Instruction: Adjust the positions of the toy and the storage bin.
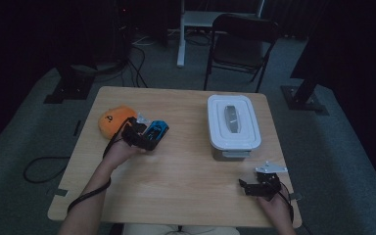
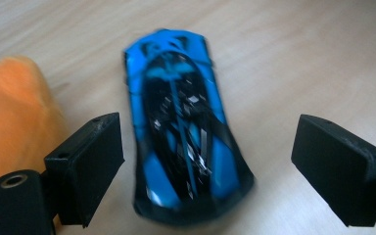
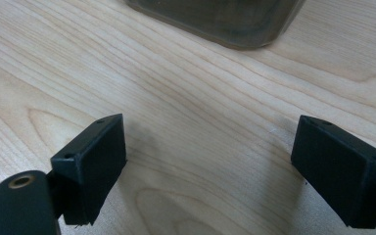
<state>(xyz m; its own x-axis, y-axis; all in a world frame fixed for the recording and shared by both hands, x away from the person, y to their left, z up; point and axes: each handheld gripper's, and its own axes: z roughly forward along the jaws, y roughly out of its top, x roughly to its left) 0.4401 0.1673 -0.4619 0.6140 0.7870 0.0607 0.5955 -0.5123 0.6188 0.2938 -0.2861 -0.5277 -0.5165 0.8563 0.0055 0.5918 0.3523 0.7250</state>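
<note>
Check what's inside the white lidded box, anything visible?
Nothing can be told. The white box sits closed on the table, its lid covering the whole top. In the right gripper view its lower wall looks dark and translucent, but the contents cannot be made out.

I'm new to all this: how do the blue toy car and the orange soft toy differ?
The blue toy car is glossy, hard-looking and long, with black markings; the orange soft toy is rounded and plush-looking. The car lies between the left tool's open jaws; the soft toy sits beside them. Both rest on the table.

room: dim | floor (image 1: 166,73): grey carpet | furniture: 1 black folding chair (image 1: 240,39)
</note>
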